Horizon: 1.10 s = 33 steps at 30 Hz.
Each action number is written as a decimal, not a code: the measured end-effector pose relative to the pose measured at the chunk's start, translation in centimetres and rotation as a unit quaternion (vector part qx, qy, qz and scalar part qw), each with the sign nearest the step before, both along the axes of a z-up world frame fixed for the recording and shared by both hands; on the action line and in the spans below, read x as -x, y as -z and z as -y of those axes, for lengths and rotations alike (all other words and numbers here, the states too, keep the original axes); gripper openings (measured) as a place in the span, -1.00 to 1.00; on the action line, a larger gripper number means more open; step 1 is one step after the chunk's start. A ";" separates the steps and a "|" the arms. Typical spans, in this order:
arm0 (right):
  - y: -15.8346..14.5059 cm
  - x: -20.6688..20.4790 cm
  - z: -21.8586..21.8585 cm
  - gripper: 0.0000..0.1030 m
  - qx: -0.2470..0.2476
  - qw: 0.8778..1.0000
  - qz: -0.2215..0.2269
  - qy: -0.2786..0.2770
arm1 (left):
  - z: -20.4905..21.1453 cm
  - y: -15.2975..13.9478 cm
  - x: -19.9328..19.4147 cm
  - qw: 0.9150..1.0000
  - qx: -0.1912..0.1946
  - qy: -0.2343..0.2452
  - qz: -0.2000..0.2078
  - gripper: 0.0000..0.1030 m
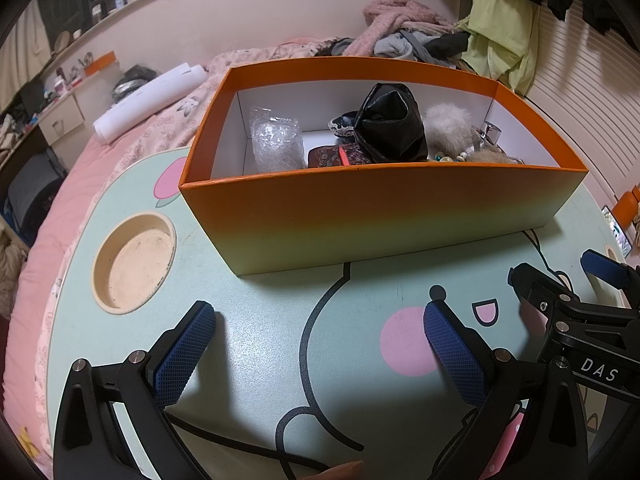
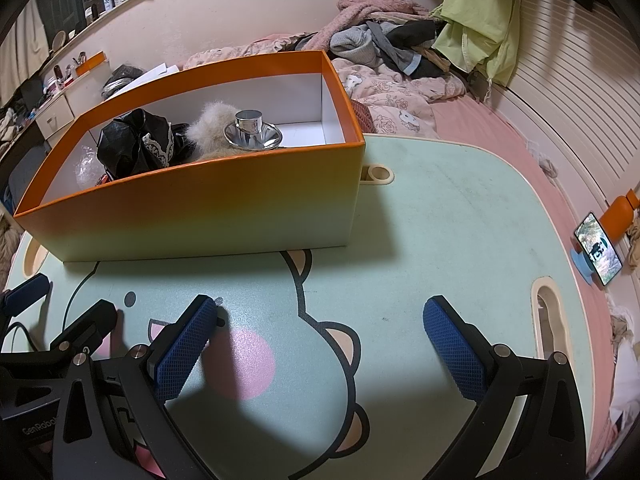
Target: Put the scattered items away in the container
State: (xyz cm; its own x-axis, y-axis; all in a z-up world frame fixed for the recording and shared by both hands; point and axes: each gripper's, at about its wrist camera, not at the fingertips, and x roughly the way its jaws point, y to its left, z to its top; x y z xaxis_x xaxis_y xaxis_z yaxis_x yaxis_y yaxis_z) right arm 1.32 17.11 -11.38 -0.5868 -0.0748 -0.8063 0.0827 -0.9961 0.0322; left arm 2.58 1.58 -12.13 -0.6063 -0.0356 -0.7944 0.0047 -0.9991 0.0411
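A mint-green lap table (image 1: 256, 360) stands on a pink bed (image 2: 480, 120). On it sits the orange box (image 1: 380, 216), at twelve o'clock from the left gripper (image 1: 320, 322) and eleven o'clock from the right gripper (image 2: 320, 316). Both grippers hover with jaws spread wide, holding nothing. Inside lie a black pouch (image 1: 390, 124), bubble-wrap bag (image 1: 276, 140), fur pompom (image 1: 446, 126) and silver cap (image 2: 252, 130).

One orange box (image 1: 380, 216) stands on one green table (image 1: 256, 340) and holds one bubble-wrap packet (image 1: 276, 142), one black pouch (image 1: 390, 126), one dark red patterned case (image 1: 330, 156) and one silver-capped bottle (image 2: 252, 132). Two fur pompoms (image 1: 446, 126) lie beside them. Two grippers show, the left gripper (image 1: 318, 312) and the right gripper (image 2: 320, 308), with four blue pads (image 2: 184, 352) between them.
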 end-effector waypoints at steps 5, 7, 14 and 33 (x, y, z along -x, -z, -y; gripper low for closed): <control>0.0 0.0 0.0 0.99 0.000 1.000 0.000 0.000 | 0.0 0.0 0.0 1.000 0.000 0.000 0.000 1.00; 0.0 0.0 0.0 0.99 0.000 1.000 0.000 0.000 | 0.1 0.0 0.0 1.000 0.000 0.000 0.000 1.00; -0.1 0.1 0.0 0.99 -0.001 1.000 0.000 0.001 | 0.0 0.0 0.0 1.000 -0.002 0.001 0.000 1.00; -0.4 0.1 0.1 0.99 -0.001 1.000 0.001 0.002 | -0.3 0.0 0.1 1.000 0.000 0.002 0.000 1.00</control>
State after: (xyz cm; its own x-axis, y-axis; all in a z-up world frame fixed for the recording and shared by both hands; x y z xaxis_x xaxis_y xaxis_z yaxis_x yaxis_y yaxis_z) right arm 1.19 17.00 -11.01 -0.5849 -0.0715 -0.8079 0.0790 -0.9964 0.0309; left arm 2.44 1.88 -12.10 -0.6058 -0.0329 -0.7949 0.0014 -0.9992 0.0402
